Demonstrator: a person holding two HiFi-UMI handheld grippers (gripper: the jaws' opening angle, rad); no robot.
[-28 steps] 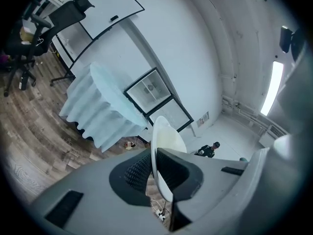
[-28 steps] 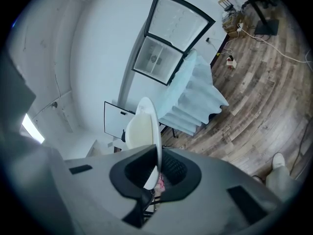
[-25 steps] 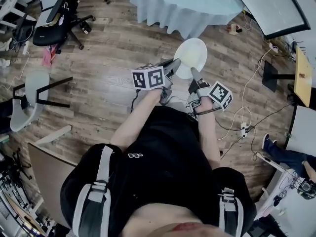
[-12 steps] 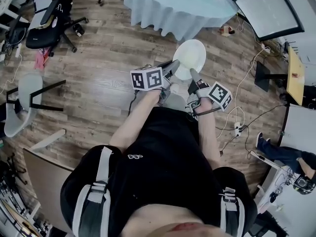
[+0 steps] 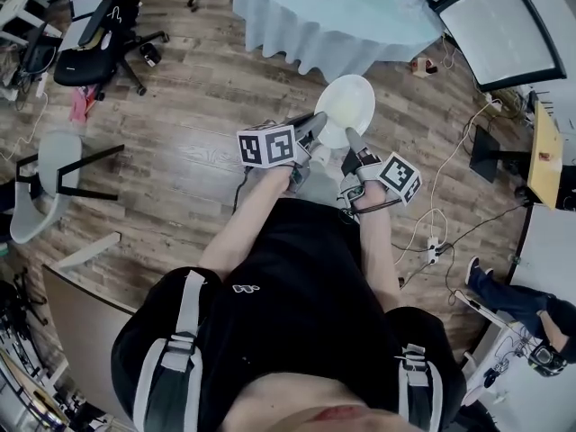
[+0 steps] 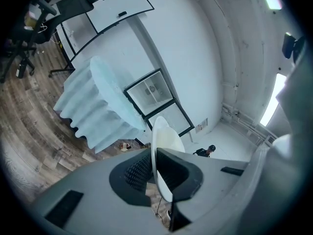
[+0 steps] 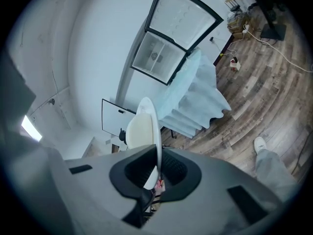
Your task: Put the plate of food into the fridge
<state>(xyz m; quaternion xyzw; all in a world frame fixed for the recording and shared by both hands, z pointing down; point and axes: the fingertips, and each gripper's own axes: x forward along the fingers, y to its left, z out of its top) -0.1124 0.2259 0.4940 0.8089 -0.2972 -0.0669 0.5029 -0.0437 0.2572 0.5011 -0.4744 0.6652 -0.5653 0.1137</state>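
Observation:
A white round plate (image 5: 347, 104) is held level over the wooden floor, in front of the person's body. My left gripper (image 5: 319, 121) grips its near-left rim and my right gripper (image 5: 352, 137) its near-right rim. In the left gripper view the plate (image 6: 164, 137) stands edge-on between the ribbed pads of the left gripper (image 6: 152, 173), whose jaws are closing on it. The right gripper (image 7: 157, 168) clamps the plate (image 7: 142, 129) the same way. The plate's face looks pale cream, and I cannot make out any food on it.
A round table with a light blue cloth (image 5: 333, 16) stands just beyond the plate. A black-framed glass-door cabinet (image 7: 168, 38) rises behind it. An office chair (image 5: 94, 34) is at far left, cables (image 5: 450, 178) trail on the floor at right, and a person (image 5: 513, 286) sits at lower right.
The floor and table have shifted slightly in the head view. Both grippers and the plate keep the same pose relative to the body.

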